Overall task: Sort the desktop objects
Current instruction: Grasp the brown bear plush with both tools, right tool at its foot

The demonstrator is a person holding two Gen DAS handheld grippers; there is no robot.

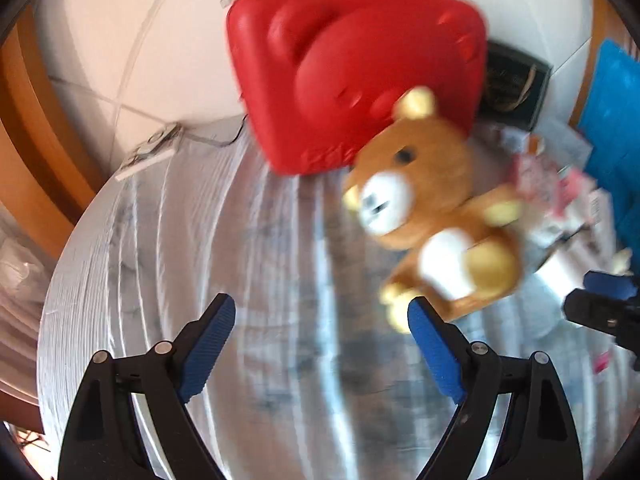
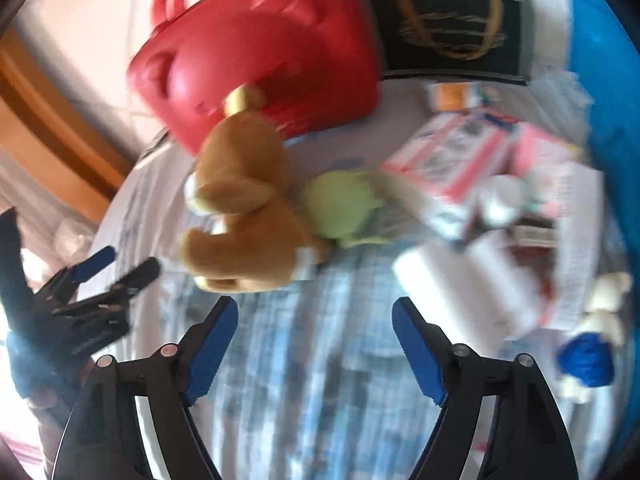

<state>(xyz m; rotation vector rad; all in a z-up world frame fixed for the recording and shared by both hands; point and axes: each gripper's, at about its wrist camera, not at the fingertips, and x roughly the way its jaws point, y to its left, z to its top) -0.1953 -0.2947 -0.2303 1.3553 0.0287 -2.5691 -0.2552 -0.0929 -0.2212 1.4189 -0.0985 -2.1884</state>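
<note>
A brown plush bear (image 1: 432, 208) lies on the round table, leaning against a red plastic case (image 1: 352, 68) with handles. My left gripper (image 1: 322, 320) is open and empty, its right finger (image 1: 434, 356) close below the bear's foot. In the right wrist view the bear (image 2: 248, 204) sits just beyond my open, empty right gripper (image 2: 314, 320), with the red case (image 2: 260, 52) behind it. A light green soft item (image 2: 344, 208) lies to the bear's right. The left gripper (image 2: 116, 272) shows at the left edge.
The table wears a blue-and-white checked cloth (image 2: 320, 360). Pink-and-white boxes (image 2: 460, 160) and white packages (image 2: 452, 276) crowd the right side. A small blue-and-white plush (image 2: 592, 344) lies far right. A dark framed box (image 2: 452, 28) stands at the back. Tiled floor (image 1: 132, 40) lies beyond the table's edge.
</note>
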